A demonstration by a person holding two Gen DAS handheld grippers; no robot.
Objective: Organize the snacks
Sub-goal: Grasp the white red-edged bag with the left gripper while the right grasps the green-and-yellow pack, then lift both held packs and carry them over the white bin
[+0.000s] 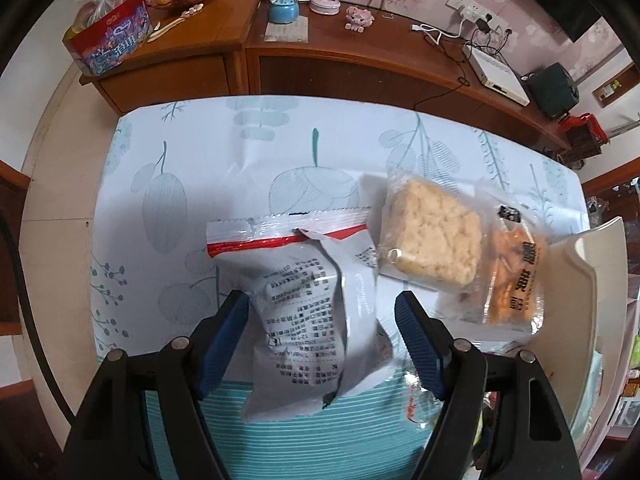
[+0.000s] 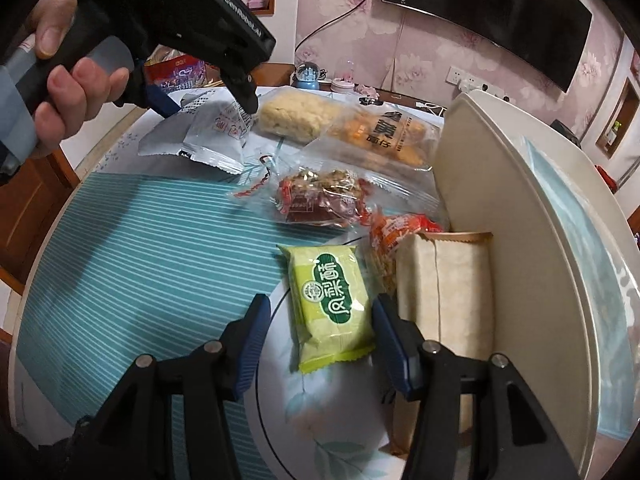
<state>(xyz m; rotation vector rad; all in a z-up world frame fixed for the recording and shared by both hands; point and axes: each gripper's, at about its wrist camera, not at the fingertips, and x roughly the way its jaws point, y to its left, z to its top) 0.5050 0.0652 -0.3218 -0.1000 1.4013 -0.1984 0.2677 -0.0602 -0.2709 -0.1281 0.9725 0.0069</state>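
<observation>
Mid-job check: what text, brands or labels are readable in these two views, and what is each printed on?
"凤梨酥": green snack packet, between the right tool's fingers.
"蛋黄" with smaller characters under it: clear orange-snack wrapper.
Brand lettering on the left tool's body: too blurred to read.
Grey packet's back print: too small.
Red box: unreadable.

Green packet [image 2: 332,312]: white Chinese chars 凤梨酥 + round logo. Orange-snack clear bag [image 2: 384,140]: big black chars, 蛋黄 legible, rest unclear. Grey packet [image 1: 316,320]: fine-print Chinese back label, too small to read. Red box [image 1: 108,36]: chars illegible.
</observation>
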